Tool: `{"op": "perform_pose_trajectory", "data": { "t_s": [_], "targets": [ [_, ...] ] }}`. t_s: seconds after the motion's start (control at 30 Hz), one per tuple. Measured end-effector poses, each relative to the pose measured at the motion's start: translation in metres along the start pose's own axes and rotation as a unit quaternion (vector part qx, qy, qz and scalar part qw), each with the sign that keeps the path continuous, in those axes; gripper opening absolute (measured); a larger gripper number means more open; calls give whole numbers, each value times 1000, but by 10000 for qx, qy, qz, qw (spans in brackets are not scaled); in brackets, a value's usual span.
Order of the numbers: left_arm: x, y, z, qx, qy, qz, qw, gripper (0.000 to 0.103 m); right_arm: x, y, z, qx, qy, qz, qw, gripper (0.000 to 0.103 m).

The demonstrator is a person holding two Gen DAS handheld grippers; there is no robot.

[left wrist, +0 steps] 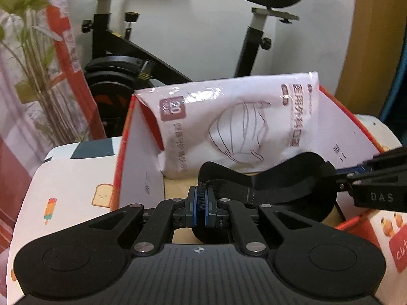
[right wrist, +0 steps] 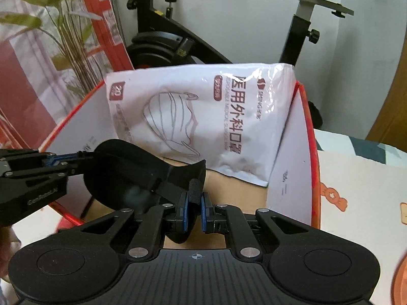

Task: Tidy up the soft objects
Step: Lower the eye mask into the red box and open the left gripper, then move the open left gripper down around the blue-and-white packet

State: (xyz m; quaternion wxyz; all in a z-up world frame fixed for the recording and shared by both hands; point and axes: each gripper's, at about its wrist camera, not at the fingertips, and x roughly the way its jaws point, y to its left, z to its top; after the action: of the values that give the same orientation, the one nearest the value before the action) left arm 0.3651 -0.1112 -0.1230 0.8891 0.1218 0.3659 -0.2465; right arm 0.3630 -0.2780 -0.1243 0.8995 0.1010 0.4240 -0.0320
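Where the left wrist view shows its own left hand-held gripper (left wrist: 201, 207) at lower centre, the blue pads (left wrist: 193, 207) are clamped on the strap (left wrist: 229, 194) of a black eye mask (left wrist: 305, 172).

- Eye mask: held over the open box (left wrist: 137, 152), spanning from frame centre to the right edge, where the right hand-held gripper (left wrist: 356, 175) grips its far end. One cup hangs below the left hand-held gripper.
- Right wrist view: right hand-held gripper (right wrist: 194, 213) at lower centre, pads (right wrist: 184, 212) close together around a strap tab (right wrist: 194, 192) of the eye mask (right wrist: 127, 170). The left pad touches the tab; a slight gap shows on the right, so a firm clamp cannot be confirmed. The left hand-held gripper (right wrist: 63, 161) enters from the left edge, pinching the mask's other end.
- Box (right wrist: 287, 178): red rim, white inner walls, brown floor; occupies mid frame in both views.
- Mask pack (left wrist: 236, 124): white plastic, printed with a face-mask drawing and "20"; leans upright against the box's far wall, bottom edge on the box floor (right wrist: 193, 117).
- Cloth (left wrist: 66, 183): white, cartoon toast and ice-lolly print, beneath the box.
- Exercise bike (left wrist: 132, 58): black, behind the box, upper frame.
- Plant (right wrist: 66, 38): green leaves, upper left.
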Motion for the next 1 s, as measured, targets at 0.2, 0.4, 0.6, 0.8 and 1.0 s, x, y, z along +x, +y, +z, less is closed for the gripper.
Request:
{"op": "perform_pose_trajectory", "data": {
  "t_s": [0.2, 0.4, 0.6, 0.8, 1.0],
  "targets": [
    [-10, -2, -2, 201, -172, -331, 9991, 10, -7, 0, -6, -80, -11, -432, 9990, 23],
    [-27, -3, -9, 182, -255, -421, 9986, 28, -35, 7, -16, -353, -324, -498, 9976, 38],
    [-58, 2, -21, -29, -510, -441, 9977, 61, -69, 19, -32, -545, -739, -365, 9951, 62],
    [-92, 6, -43, -302, -694, -396, 9963, 83, -98, 25, -58, -479, -1059, -125, 9931, 86],
    [-116, 2, -76, -477, -718, -622, 9943, 90, -115, 28, -95, -192, -1298, 195, 9912, 95]
  ]
}}
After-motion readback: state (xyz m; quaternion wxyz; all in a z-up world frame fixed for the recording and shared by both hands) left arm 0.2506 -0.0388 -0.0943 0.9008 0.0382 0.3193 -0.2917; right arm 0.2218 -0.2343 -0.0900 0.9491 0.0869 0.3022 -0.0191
